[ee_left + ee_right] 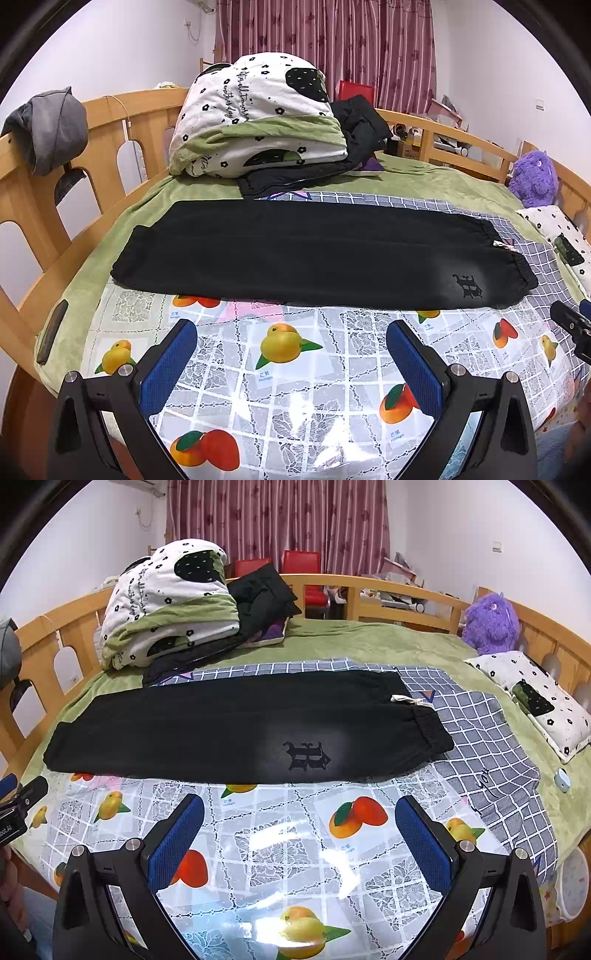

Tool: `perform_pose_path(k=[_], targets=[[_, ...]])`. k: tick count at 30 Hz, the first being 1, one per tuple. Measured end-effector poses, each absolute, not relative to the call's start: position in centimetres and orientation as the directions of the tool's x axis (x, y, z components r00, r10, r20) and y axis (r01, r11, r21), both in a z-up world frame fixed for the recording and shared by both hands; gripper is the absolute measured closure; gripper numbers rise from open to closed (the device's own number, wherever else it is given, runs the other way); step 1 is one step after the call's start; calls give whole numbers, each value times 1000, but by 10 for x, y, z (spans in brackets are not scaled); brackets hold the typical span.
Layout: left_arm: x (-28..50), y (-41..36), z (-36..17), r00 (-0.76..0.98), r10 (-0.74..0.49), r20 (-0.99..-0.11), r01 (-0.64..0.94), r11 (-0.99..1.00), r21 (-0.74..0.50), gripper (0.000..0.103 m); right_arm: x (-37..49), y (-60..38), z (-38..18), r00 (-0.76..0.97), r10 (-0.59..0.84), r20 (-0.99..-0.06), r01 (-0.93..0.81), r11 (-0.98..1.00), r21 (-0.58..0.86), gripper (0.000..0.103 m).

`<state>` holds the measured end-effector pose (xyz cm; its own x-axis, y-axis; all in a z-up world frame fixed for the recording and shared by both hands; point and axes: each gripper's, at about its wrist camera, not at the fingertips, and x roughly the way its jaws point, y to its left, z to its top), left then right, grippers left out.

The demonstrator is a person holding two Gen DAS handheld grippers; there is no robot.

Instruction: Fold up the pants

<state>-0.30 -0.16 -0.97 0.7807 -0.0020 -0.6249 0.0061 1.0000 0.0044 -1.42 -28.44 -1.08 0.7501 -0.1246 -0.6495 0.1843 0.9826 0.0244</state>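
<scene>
Black pants (306,254) lie flat across mid-frame on the fruit-print sheet (295,369), legs already stacked lengthwise. Left gripper (291,365) and right gripper (299,842) hover short of the cloth, fingers spread, empty. Best pinch both layers at the waistband (428,727) and cuff end (129,254), then fold across evenly.

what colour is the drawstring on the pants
Cream or off-white, against the black pants; the drawstring shows best in the right wrist view.

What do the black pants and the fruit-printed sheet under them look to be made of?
The black pants look like soft matte knit or fleece, with a gathered elastic waistband; the exact fabric is unclear. The fruit-printed sheet looks like glossy plastic or vinyl: it shows bright glare streaks.
</scene>
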Motion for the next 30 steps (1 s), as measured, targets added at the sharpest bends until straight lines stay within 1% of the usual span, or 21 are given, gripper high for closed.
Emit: perform_pose_path(k=[30], targets=[[-3, 1, -12, 775, -5, -631, 4, 1000, -3, 0, -13, -284, -12, 751, -132, -647, 186, 982, 16, 1]])
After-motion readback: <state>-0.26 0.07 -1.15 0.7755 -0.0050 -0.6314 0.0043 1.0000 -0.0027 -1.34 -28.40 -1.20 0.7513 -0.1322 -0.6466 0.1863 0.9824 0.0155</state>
